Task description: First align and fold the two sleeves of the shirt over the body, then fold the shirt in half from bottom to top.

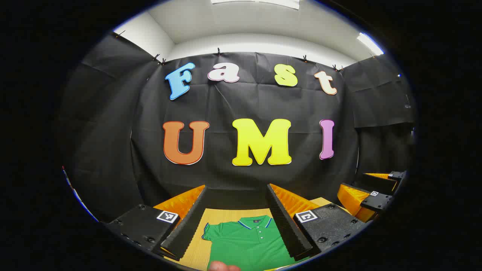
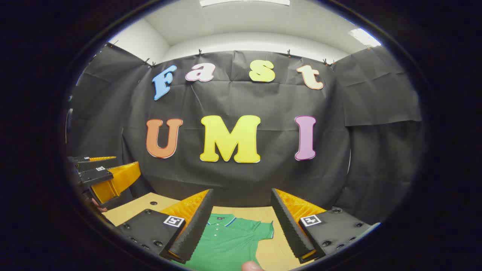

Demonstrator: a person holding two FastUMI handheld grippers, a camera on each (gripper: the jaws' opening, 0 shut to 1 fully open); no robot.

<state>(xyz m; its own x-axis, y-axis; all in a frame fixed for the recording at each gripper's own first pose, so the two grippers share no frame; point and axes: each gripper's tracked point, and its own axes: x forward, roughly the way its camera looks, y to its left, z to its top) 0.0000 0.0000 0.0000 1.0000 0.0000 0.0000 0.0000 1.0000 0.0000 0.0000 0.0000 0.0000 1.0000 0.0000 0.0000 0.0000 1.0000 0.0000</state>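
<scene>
So the wooden table (image 1: pixel 222 218) is the biggest thing in front of me, running back to the black cloth wall (image 1: pixel 244 173) of the booth. The green polo shirt (image 1: pixel 248 241) is lying flat on it, collar toward the far edge, body coming toward the near edge where I'm standing. In the left gripper view I can see its one short sleeve (image 1: pixel 206 233) sticking out to the side, and in the right gripper view the other sleeve (image 2: pixel 265 229) is spread out flat on the wood, nothing folded over yet. Collar has a blue-and-white trim and there's a buttoned placket (image 1: pixel 261 238) down the front.

My left gripper (image 1: pixel 237 222) is up above the table with its fingers wide apart, nothing between them, shirt showing in the gap. Same deal with my right gripper (image 2: pixel 241 226): fingers spread, holding nothing, hanging over the shirt's sleeve side. Neither one is touching the fabric as far as I can tell.

From the left gripper view the right one shows off at the right side, and from the right gripper view the left one sits off at the left, above the table's left part.

A bit of my fingertip (image 1: pixel 224 267) pokes in at the bottom.
</scene>
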